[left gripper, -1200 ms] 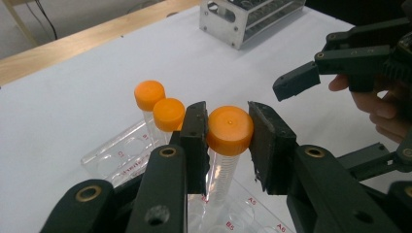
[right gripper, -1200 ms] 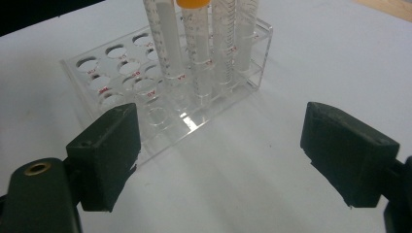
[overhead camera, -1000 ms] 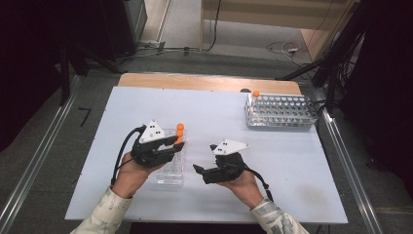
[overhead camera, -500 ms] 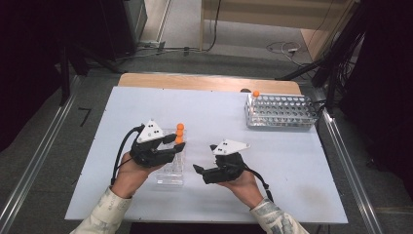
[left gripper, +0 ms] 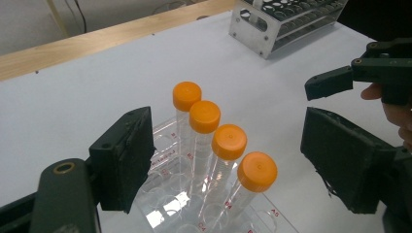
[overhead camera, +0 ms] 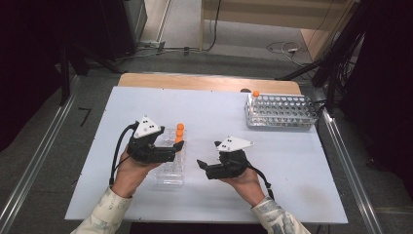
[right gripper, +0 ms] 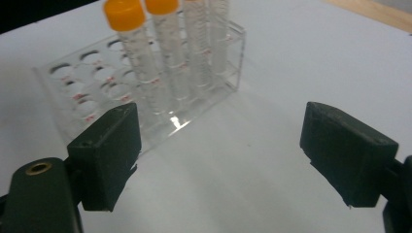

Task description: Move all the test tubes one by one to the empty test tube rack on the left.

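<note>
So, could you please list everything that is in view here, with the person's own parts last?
Table: one, white top with a wooden far edge, centre.
Clear rack: one, transparent plastic, near the table's left front.
Capped tubes: four, clear with orange caps, upright in a row in the clear rack.
Metal rack: one, silvery, far right of the table.
Single tube: one, orange cap, far left corner of the metal rack.
Left gripper: one, black, open, over the clear rack.
Right gripper: one, black, open, right of the clear rack.
</note>
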`<control>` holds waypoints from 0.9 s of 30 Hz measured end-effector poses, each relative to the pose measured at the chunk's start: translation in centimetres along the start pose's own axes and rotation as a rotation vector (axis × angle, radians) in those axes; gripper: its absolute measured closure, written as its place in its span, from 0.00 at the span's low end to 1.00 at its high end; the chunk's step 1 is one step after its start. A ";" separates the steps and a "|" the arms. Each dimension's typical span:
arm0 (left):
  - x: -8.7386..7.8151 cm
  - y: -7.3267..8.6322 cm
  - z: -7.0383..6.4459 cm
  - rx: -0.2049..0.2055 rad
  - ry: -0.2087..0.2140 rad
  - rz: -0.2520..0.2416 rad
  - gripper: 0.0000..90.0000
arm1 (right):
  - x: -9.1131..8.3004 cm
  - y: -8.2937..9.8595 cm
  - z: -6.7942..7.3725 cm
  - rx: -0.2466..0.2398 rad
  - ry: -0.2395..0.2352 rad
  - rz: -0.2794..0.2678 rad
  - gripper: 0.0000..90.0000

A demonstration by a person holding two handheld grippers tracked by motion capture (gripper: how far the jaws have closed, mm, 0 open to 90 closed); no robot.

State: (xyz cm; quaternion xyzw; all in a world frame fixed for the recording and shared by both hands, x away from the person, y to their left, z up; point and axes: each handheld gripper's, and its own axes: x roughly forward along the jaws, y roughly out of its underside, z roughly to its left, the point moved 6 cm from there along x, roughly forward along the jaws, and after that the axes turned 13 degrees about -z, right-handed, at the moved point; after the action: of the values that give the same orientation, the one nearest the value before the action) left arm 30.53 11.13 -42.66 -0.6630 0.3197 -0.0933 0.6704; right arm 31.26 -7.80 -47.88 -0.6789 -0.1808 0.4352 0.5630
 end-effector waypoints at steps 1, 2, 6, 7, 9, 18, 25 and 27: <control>0.0 0.0 0.1 -0.007 -0.002 0.001 0.21 | 0.0 0.0 -0.3 0.005 0.013 0.000 0.15; 0.1 0.1 0.2 -0.012 -0.005 -0.003 0.21 | 0.0 0.0 -0.6 0.008 0.026 0.001 0.15; 0.1 0.1 0.4 -0.021 -0.012 -0.010 0.21 | -0.4 -0.3 -1.7 0.033 0.077 -0.018 0.15; 0.1 0.0 0.4 -0.023 -0.012 -0.013 0.21 | -0.7 -0.5 -2.2 0.030 0.104 -0.028 0.15; 0.0 0.0 0.4 -0.023 -0.014 -0.013 0.21 | -0.9 -0.8 -3.1 0.035 0.136 -0.036 0.15; 0.1 0.1 0.6 -0.025 -0.018 -0.012 0.21 | -3.4 -2.7 -9.2 0.051 0.283 -0.047 0.17; 0.1 0.0 0.4 -0.021 -0.012 -0.015 0.23 | -4.5 -4.1 -13.3 0.090 0.371 -0.049 0.18; 0.1 0.0 0.3 -0.021 -0.010 -0.016 0.23 | -4.4 -4.0 -14.1 0.111 0.388 -0.061 0.19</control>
State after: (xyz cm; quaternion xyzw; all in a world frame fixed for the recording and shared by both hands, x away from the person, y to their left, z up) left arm 30.76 11.36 -42.66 -0.6732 0.3119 -0.0918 0.6642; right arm 41.05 -18.36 -42.65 -0.7123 -0.0651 0.2881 0.6367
